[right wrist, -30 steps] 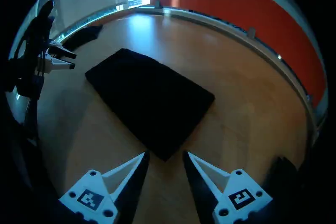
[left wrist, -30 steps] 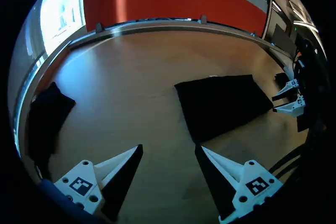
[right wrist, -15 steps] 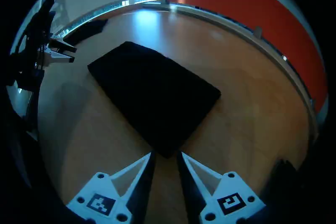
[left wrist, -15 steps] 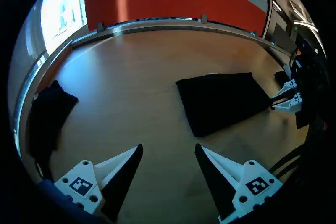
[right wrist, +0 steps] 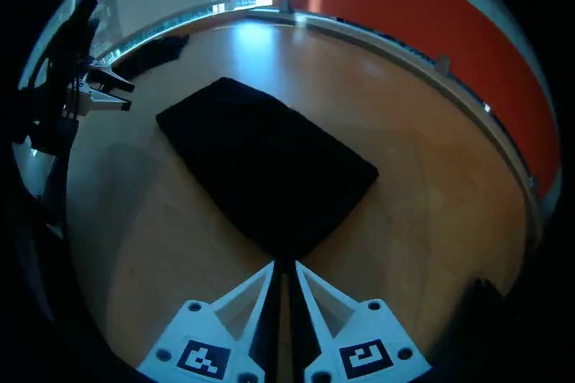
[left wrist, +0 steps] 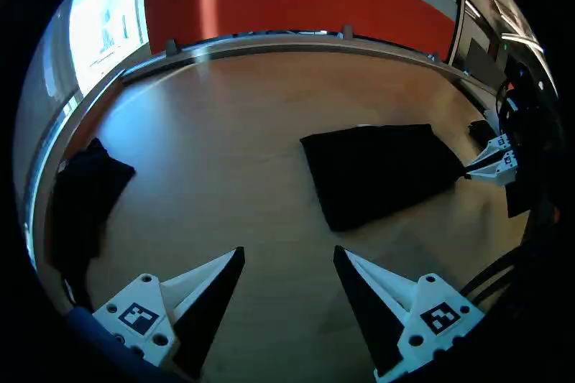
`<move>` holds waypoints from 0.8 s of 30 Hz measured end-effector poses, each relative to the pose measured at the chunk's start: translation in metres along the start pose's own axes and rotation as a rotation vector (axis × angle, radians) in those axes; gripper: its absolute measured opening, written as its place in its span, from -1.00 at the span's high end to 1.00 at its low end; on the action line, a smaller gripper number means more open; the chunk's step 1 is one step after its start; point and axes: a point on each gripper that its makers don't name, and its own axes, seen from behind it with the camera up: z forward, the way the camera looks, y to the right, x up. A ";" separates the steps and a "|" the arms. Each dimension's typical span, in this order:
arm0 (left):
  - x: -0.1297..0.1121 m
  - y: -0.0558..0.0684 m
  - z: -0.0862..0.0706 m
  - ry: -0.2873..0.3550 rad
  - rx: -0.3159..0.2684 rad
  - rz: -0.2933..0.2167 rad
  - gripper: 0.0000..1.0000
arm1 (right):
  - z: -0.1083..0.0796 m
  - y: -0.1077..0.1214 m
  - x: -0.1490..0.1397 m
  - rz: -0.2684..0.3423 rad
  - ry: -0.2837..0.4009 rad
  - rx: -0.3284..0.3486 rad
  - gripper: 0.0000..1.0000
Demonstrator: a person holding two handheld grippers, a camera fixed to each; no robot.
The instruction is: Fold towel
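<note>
A: Black towel (right wrist: 269,164) corner is clamped by the right hand-held gripper (right wrist: 285,289), fingers almost together on it. Left hand-held gripper (left wrist: 287,275) is held with fingers apart over bare table (left wrist: 215,139).

B: Lift should be kept low, corner carried straight over to the far edge, edges matched before release.

A: Noted. Towel is seen flat mid-table: neat rectangle, thick-looking, straight edges, no wrinkles made out.
</note>
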 end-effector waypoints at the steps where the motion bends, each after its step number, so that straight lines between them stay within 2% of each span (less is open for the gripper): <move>1: 0.000 -0.001 -0.001 0.001 0.001 -0.001 -0.84 | -0.001 0.000 0.003 -0.002 0.005 -0.001 0.88; 9: 0.003 -0.008 -0.008 0.017 0.014 -0.017 -0.84 | -0.013 -0.005 0.049 -0.051 0.069 -0.009 0.89; 17: 0.006 -0.010 -0.015 0.032 0.014 -0.028 -0.84 | -0.026 -0.011 0.116 -0.124 0.154 -0.022 0.89; 24: 0.008 -0.011 -0.020 0.042 0.010 -0.030 -0.84 | -0.031 -0.023 0.152 -0.168 0.200 -0.014 0.89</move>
